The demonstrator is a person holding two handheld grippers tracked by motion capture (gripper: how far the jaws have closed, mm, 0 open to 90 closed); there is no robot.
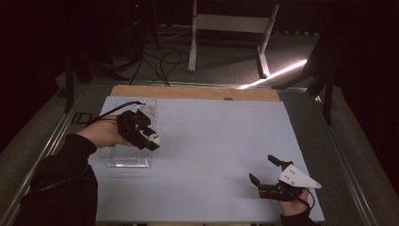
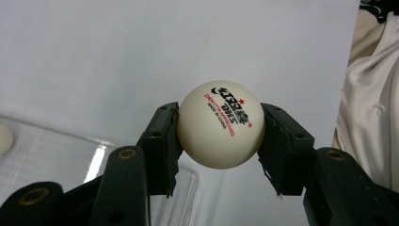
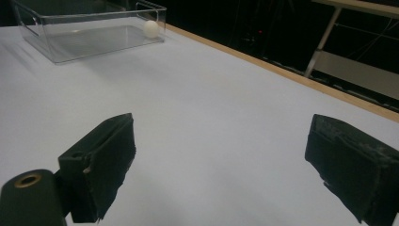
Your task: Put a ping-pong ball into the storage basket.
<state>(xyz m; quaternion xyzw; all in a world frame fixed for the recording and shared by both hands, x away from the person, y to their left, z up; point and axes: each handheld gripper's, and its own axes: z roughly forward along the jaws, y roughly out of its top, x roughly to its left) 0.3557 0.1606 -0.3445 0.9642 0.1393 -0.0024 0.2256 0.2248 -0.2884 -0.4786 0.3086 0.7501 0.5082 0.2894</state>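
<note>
One white ball point(image 3: 151, 28) already lies in the clear bin point(image 3: 56, 49) at the counter's point(image 1: 216, 141) far left. A second ball point(image 2: 220, 124), clamped in the left claw point(image 1: 153, 140), hangs over the bin's right edge, apparently awaiting release. The right claw point(image 1: 266, 170) rests wide open and empty, near right.

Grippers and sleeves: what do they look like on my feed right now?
Both are black two-jaw tools. The left claw trails a black cable and carries a pale plate on top; its pads are worn black foam with brass-ringed holes behind. The right claw bears a grey three-cornered plate. Both forearms wear black sleeves.
</note>
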